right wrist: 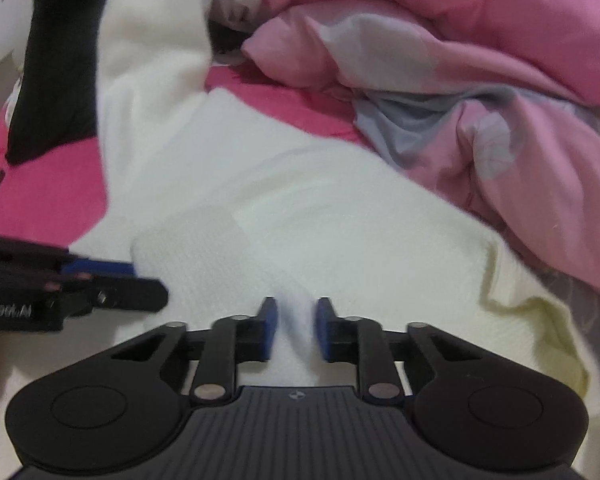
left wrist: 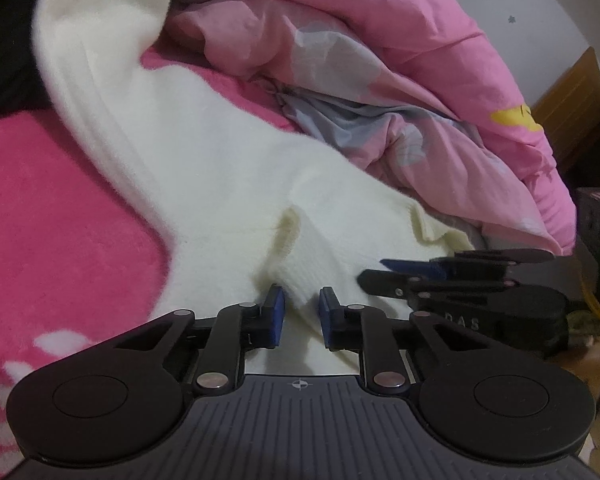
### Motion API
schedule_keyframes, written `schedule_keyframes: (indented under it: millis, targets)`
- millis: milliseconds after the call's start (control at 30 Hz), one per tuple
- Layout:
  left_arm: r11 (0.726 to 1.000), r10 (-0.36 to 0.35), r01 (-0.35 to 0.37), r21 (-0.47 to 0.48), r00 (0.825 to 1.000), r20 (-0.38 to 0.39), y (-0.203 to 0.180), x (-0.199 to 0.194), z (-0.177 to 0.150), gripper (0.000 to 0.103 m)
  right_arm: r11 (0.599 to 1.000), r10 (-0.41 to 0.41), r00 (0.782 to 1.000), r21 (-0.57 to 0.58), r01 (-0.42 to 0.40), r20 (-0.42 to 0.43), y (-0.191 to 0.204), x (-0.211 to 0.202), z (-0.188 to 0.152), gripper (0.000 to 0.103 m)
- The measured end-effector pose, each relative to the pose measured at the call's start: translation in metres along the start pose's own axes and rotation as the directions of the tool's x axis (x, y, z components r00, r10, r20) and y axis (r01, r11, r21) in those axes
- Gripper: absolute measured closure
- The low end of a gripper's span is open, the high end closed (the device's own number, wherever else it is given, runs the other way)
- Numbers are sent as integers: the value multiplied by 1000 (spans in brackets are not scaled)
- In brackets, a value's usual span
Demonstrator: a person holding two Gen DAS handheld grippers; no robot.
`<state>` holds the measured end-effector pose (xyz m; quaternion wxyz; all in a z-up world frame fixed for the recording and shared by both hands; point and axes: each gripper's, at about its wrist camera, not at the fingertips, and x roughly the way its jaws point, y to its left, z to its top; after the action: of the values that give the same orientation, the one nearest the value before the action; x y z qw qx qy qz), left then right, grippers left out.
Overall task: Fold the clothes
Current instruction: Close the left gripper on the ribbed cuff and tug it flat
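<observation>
— While both grippers point down at the bed, what does each one have hold of?

— Start with the left gripper (left wrist: 302, 312). Its blue pads (left wrist: 275, 316) are drawn close together with a raised fold of the white sweater (left wrist: 204, 168) pinched between them. The right gripper (right wrist: 293, 326) is much the same: its pads (right wrist: 269, 328) stand close, with a ridge of the same white knit caught in the narrow gap. That view is a little blurred, but the cloth clearly rises between the pads.

— How do the two sit against each other?

— Side by side, near one another on the sweater's near edge. From the left wrist view the right gripper comes in from the right with its fingers lying on the knit; from the right wrist view the left one shows at the left edge.

— And the sweater itself?

— It lies spread on a bright pink blanket (left wrist: 52, 216), running away from the grippers towards the upper left. A ribbed hem curls up towards the right.

— What surrounds it?

— A crumpled pink and grey quilt (left wrist: 400, 80) is heaped behind and to the right, touching the sweater's far edge. A black garment (right wrist: 60, 60) lies at the far left, just beside the white knit. A wooden cabinet (left wrist: 572, 108) stands beyond the quilt.
</observation>
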<state>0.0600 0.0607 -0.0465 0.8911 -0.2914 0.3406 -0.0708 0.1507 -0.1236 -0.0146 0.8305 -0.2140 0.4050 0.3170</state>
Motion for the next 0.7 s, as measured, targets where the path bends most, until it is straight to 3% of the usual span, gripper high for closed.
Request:
schedule_keyframes:
  millis: [267, 700]
  targets:
    - [1000, -17, 17, 15, 1000, 13, -1, 6, 2, 88, 996, -87, 992, 22, 86, 87, 1, -19, -8, 98]
    - [999, -15, 14, 44, 1000, 20, -7, 23, 5, 88, 980, -197, 979, 29, 195, 58, -2, -9, -9, 98]
